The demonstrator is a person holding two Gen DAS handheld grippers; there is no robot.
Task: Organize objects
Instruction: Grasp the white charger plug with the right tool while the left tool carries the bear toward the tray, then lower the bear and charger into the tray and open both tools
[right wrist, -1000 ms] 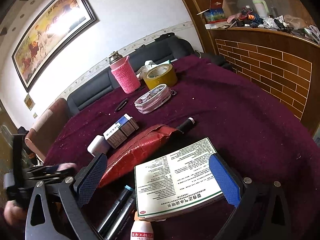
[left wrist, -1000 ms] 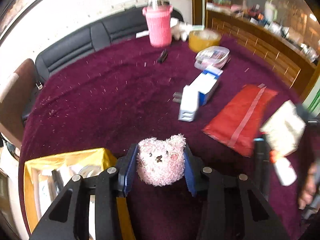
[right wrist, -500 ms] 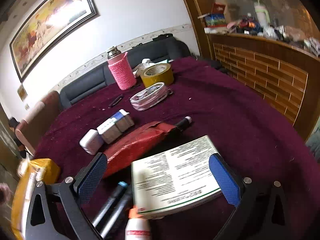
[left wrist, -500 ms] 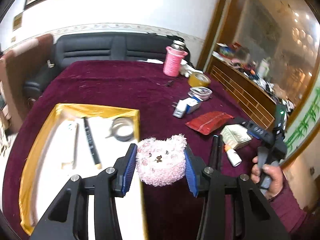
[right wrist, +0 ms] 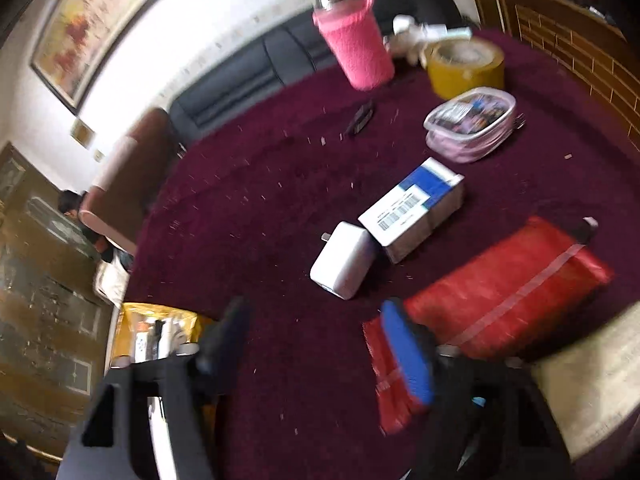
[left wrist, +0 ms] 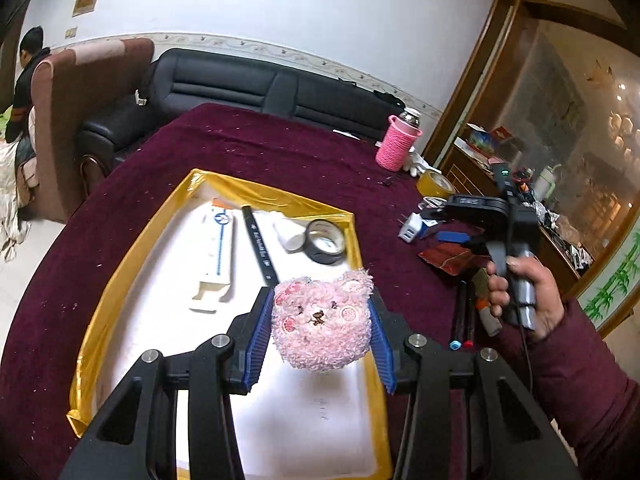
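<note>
My left gripper [left wrist: 320, 314] is shut on a pink plush bear [left wrist: 320, 336], its blue pads pressing both sides of the head. It hangs above the near part of a gold-rimmed white tray [left wrist: 276, 200]. The tray holds a white remote [left wrist: 218, 256], a black strip [left wrist: 260, 244], a white tube [left wrist: 288, 234] and a black tape roll [left wrist: 326, 240]. My right gripper [right wrist: 314, 320] hovers over bare maroon cloth. Its jaws are closing with nothing between them. A white charger [right wrist: 344, 260] lies just beyond it, and a red packet [right wrist: 508, 284] lies to its right.
Farther back on the cloth are a blue-and-white box [right wrist: 416, 208], a clear pouch [right wrist: 472, 124], a yellow tape roll [right wrist: 464, 64], a pink-sleeved bottle [right wrist: 356, 40] and a black clip [right wrist: 362, 116]. Markers [left wrist: 464, 312] lie by the person's hand [left wrist: 520, 292]. A sofa and armchair border the table.
My left gripper has swung with the bear from the open cloth to above the tray. My right gripper has left the white leaflet box, moved toward the charger, and its jaws have narrowed.
</note>
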